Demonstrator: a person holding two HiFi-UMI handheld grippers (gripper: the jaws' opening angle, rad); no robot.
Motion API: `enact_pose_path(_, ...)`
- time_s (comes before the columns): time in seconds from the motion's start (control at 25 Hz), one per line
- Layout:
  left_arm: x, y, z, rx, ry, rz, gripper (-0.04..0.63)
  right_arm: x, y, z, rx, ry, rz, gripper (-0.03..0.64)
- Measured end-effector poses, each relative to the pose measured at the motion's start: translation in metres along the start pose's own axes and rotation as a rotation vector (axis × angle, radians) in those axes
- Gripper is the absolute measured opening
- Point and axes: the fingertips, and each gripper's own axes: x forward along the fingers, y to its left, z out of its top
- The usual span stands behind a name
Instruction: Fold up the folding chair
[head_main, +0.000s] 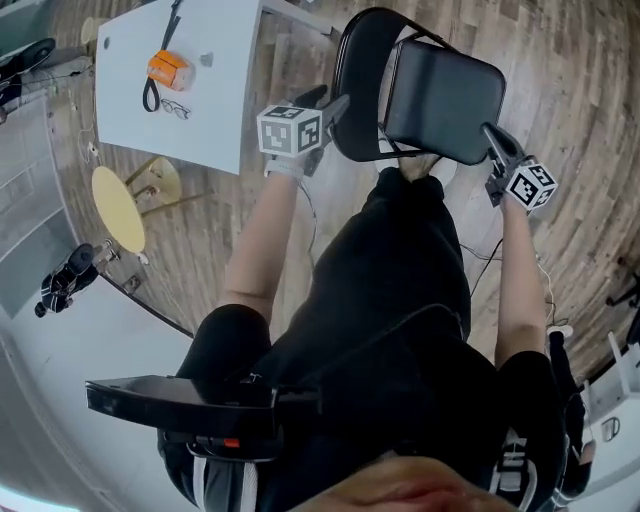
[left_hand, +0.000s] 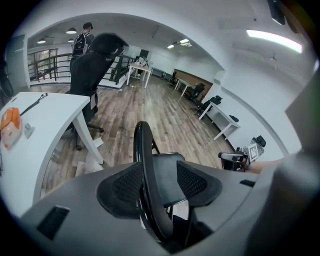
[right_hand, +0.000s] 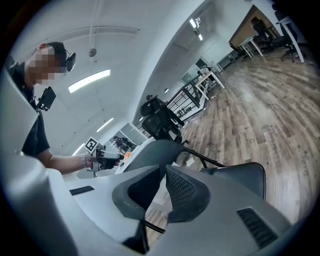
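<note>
The black folding chair stands unfolded on the wood floor in front of me, its backrest (head_main: 355, 70) at left and its seat (head_main: 445, 100) at right. My left gripper (head_main: 338, 103) is at the backrest's near edge. In the left gripper view its jaws stand open (left_hand: 160, 185) with the backrest's curved top rim (left_hand: 142, 155) running between them, close against the left pad and apart from the right one. My right gripper (head_main: 490, 135) is at the seat's right edge. Its pads (right_hand: 162, 192) are shut together with nothing seen between them, and the seat (right_hand: 245, 177) lies just beyond.
A white table (head_main: 215, 110) stands left of the chair with an orange object (head_main: 168, 68) and glasses (head_main: 176, 109) on it. A yellow round stool (head_main: 118, 208) is nearer left. Cables run over the floor by my legs. A person in black (left_hand: 90, 60) stands beyond the table.
</note>
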Motion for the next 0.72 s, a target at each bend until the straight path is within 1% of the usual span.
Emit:
enact_pose_path(0.08, 0.016, 0.015, -0.006, -0.022, 0.032, 0.007, 0.215, 0.003, -0.028, -0.017, 0.023, 0.039, -0.018, 0.022)
enact_pose_path(0.16, 0.028, 0.028, -0.009, -0.050, 0.048, 0.012, 0.224, 0.006, -0.055, -0.036, 0.039, 0.088, -0.033, 0.058)
enact_pose_path(0.24, 0.040, 0.034, -0.013, -0.061, 0.073, 0.007, 0.227, 0.008, -0.082, -0.052, 0.054, 0.126, -0.046, 0.094)
enact_pose_path(0.4, 0.060, 0.031, -0.022, -0.059, 0.126, -0.028, 0.227, 0.001, -0.135, -0.089, 0.113, 0.160, -0.098, 0.123)
enact_pose_path(0.44, 0.063, 0.032, -0.024, -0.050, 0.138, -0.020, 0.227, 0.000, -0.149, -0.099, 0.134, 0.166, -0.110, 0.132)
enact_pose_path(0.52, 0.066, 0.039, -0.029, -0.015, 0.158, 0.019, 0.227, 0.001, -0.174, -0.117, 0.182, 0.177, -0.123, 0.159)
enact_pose_path(0.6, 0.070, 0.042, -0.030, 0.016, 0.148, 0.050, 0.227, 0.000, -0.201, -0.135, 0.243, 0.184, -0.133, 0.195)
enact_pose_path(0.64, 0.073, 0.041, -0.029, 0.016, 0.136, 0.046, 0.227, -0.003, -0.215, -0.144, 0.268, 0.188, -0.143, 0.224)
enact_pose_path(0.72, 0.079, 0.035, -0.030, -0.011, 0.122, 0.015, 0.227, -0.013, -0.241, -0.159, 0.301, 0.201, -0.162, 0.245)
